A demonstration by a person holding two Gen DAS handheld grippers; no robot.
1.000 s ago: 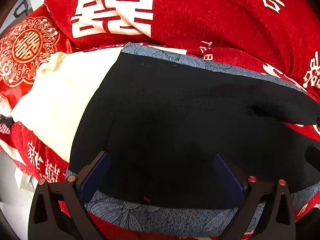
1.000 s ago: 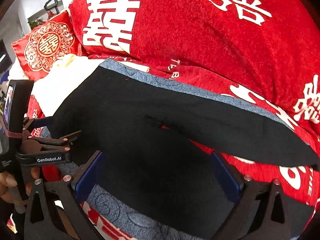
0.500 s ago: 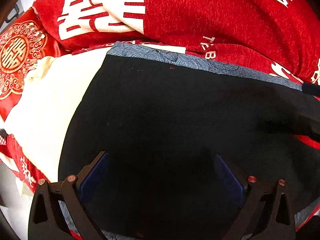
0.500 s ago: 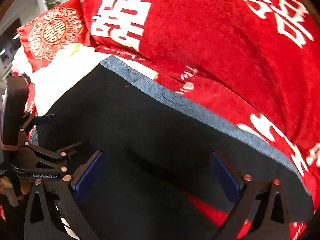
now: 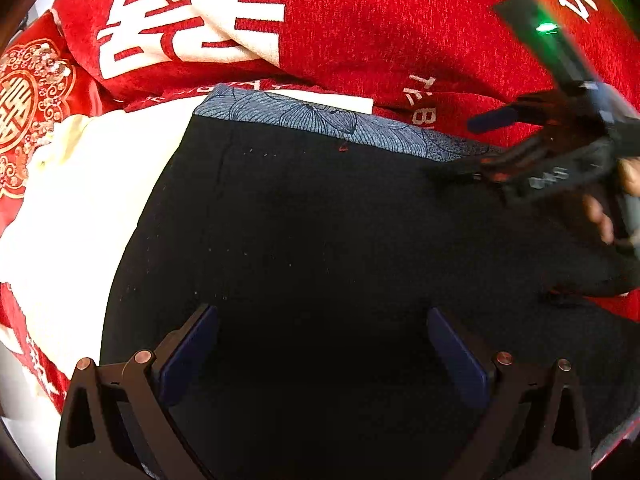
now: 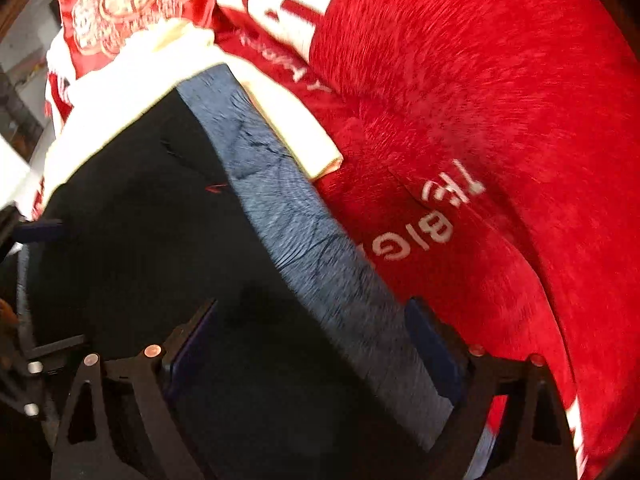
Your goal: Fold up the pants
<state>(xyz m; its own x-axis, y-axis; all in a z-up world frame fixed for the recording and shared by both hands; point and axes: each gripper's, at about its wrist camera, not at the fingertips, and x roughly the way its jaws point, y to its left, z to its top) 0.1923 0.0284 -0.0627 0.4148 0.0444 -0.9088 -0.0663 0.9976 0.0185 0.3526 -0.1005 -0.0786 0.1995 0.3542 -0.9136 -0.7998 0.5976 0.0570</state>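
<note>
In the left wrist view, the black pants (image 5: 320, 240) lie spread flat over a blue patterned cloth (image 5: 320, 118), whose strip shows along their far edge. The fabric is smooth, with faint pale specks and a small red mark near the far edge. A cream cloth (image 5: 80, 200) borders the pants on the left; a red blanket with white characters (image 5: 380, 40) rises behind. The left gripper (image 5: 320, 356) hangs over the near part of the pants, jaws wide apart, nothing pinched. At the right edge the right gripper (image 5: 492, 148), held by a hand (image 5: 612, 200), reaches toward the pants' far edge.

In the blurred right wrist view, the right gripper (image 6: 316, 352) straddles that edge: the left pad (image 6: 192, 344) over black fabric, the other over the blue strip beside the red blanket. Its jaws have just been closing somewhat, yet stand wide, with fabric between them but not pressed. The left gripper shows at the left edge.
</note>
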